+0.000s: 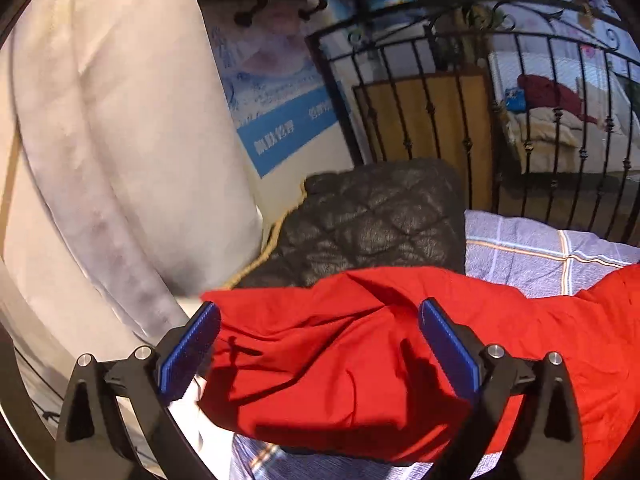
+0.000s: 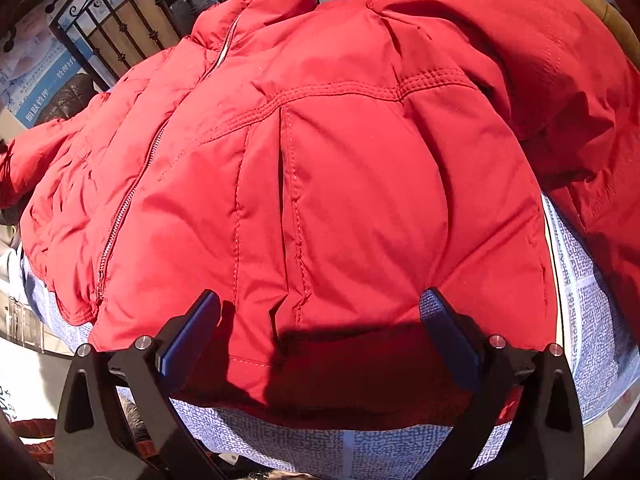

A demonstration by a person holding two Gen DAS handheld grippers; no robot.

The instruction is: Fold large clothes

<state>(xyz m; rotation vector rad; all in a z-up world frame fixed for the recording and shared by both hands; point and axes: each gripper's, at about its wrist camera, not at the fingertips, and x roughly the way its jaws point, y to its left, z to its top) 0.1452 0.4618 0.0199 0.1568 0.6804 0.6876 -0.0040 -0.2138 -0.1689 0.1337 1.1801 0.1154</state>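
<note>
- Your left gripper (image 1: 319, 344) stands wide open, its blue ribbed pads (image 1: 191, 350) well apart and pressing on nothing; red cloth lies below and between them, but whether the fingers touch it you cannot tell from this view.
- Your right gripper (image 2: 320, 332) is also spread wide over the hem, with nothing pinched between its dark pads (image 2: 448, 340); it points steeply down at the cloth.
- The padded red zip-up jacket (image 2: 320, 168) lies front side up on the blue-and-white checked bed sheet (image 2: 280, 446), which shows as a strip under the near hem.
- The jacket's long axis runs away from your right gripper: hem nearest you, collar at the far end, towards the upper left of the right wrist view.
- The metal zip (image 2: 132, 188) follows that axis, slanting from the near left hem up to the collar.
- One sleeve stretches out to the left; in the left wrist view it is the red bulk under your open left gripper, its end pointing left.
- The other sleeve, or perhaps a hood, is bunched at the upper right; the edge distortion makes it hard to say which.
- Just beyond the left sleeve sits a dark grey quilted cushion (image 1: 372, 220), touching or nearly touching the red cloth.
- To its left hangs a pale cream curtain (image 1: 120, 140).
- Farthest back stands a black wrought-iron railing (image 1: 500, 120).
</note>
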